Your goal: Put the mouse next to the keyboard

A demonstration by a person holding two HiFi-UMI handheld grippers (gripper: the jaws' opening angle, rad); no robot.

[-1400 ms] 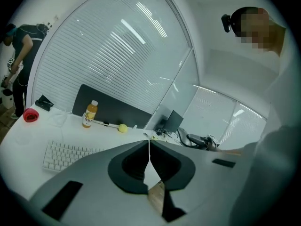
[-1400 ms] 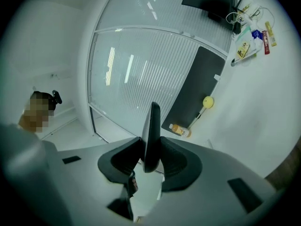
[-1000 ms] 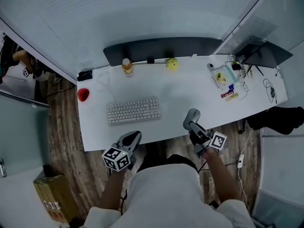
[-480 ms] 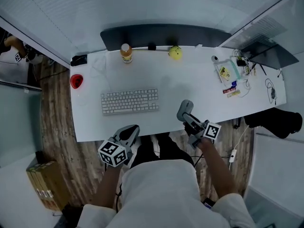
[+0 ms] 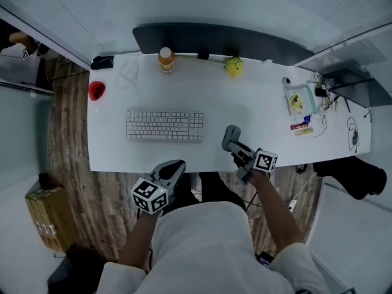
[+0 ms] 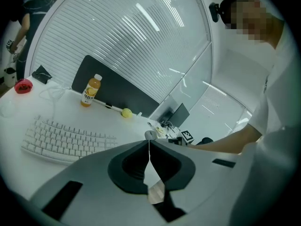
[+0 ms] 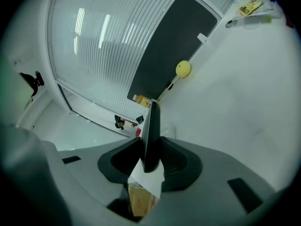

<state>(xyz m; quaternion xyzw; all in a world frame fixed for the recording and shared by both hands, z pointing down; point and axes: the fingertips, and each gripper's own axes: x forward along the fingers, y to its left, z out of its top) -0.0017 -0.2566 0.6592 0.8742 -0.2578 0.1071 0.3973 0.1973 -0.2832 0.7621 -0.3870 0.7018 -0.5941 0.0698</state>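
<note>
The right gripper (image 5: 237, 147) is closed on the mouse (image 5: 230, 133). In the right gripper view, the mouse stands on its edge between the two jaws, and both jaws press on it. It looks thin and dark there. In the head view it looks grey and round. It is near the middle of the frame, over the near part of the white desk (image 5: 257, 112).

The keyboard (image 5: 164, 125) lies flat on the desk, to the left of the mouse. The two are near but not touching, and white desk top lies between them.

The left gripper (image 5: 174, 168) is closed and holds nothing. Its jaws meet in a thin line. In the head view it is at the lower middle, just off the near edge of the desk and over the wood floor (image 5: 110, 201).

Other things sit far from the mouse. An orange bottle (image 5: 165, 60) and a yellow ball (image 5: 233, 67) stand at the back edge, in front of a long dark panel (image 5: 214, 41). A small red thing (image 5: 96, 90) sits at the left end. A heap of small things and wires (image 5: 303, 103) lies at the right end. A cardboard box (image 5: 46, 216) stands on the floor at the lower left.
</note>
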